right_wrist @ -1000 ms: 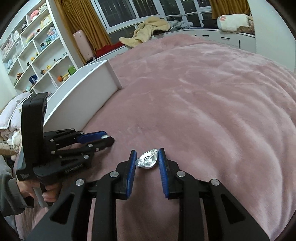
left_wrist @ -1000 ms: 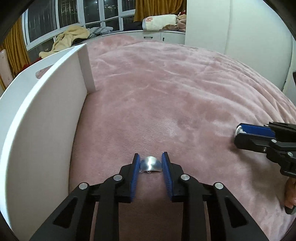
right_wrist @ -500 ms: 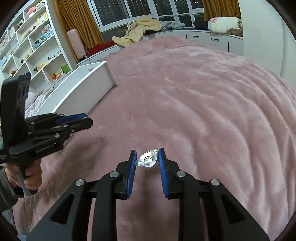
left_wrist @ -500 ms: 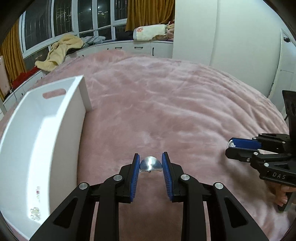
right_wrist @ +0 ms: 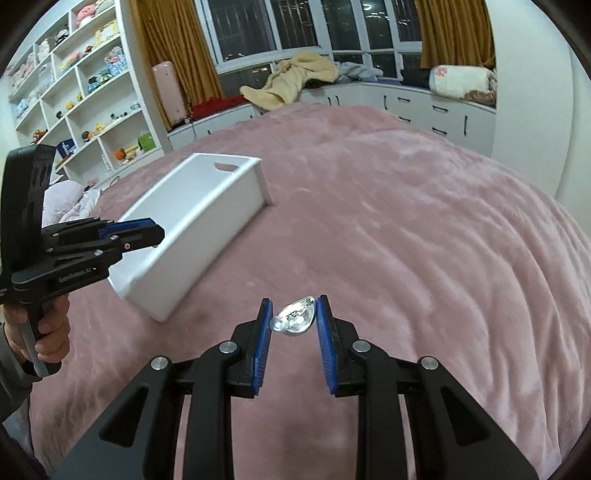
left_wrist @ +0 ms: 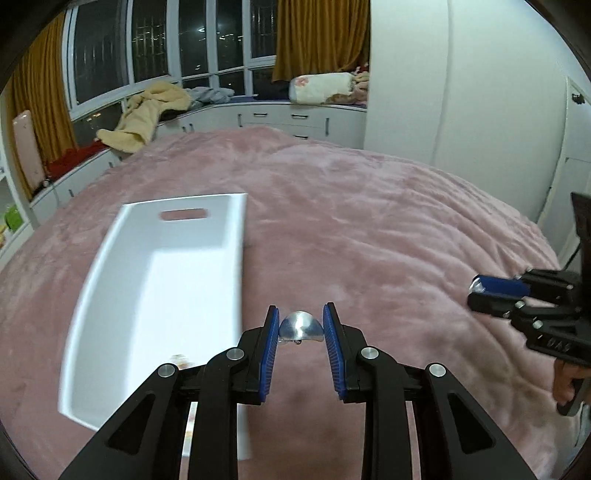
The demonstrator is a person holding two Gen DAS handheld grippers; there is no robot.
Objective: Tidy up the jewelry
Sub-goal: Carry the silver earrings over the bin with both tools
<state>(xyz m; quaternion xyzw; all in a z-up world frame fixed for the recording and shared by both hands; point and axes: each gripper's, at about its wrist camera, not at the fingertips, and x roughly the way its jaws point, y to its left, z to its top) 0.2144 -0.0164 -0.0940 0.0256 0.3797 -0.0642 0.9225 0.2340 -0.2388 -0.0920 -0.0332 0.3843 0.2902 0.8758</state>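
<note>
Left gripper (left_wrist: 301,328) pinches a silver piece (left_wrist: 301,326). Right gripper (right_wrist: 293,319) pinches a clear-stoned piece (right_wrist: 295,320). White box (left_wrist: 162,291) lies at ten o'clock.

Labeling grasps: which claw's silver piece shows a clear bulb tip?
The right claw: its silver piece has a clear rounded tip. The left claw holds a plain domed piece.

Black tongs (left_wrist: 300,334) with blue pads (left_wrist: 269,345) grip shiny silver jewelry (left_wrist: 301,328) above a plain pink bed (left_wrist: 388,229). The box (left_wrist: 110,280) is white, curtains (left_wrist: 319,35) mustard.
</note>
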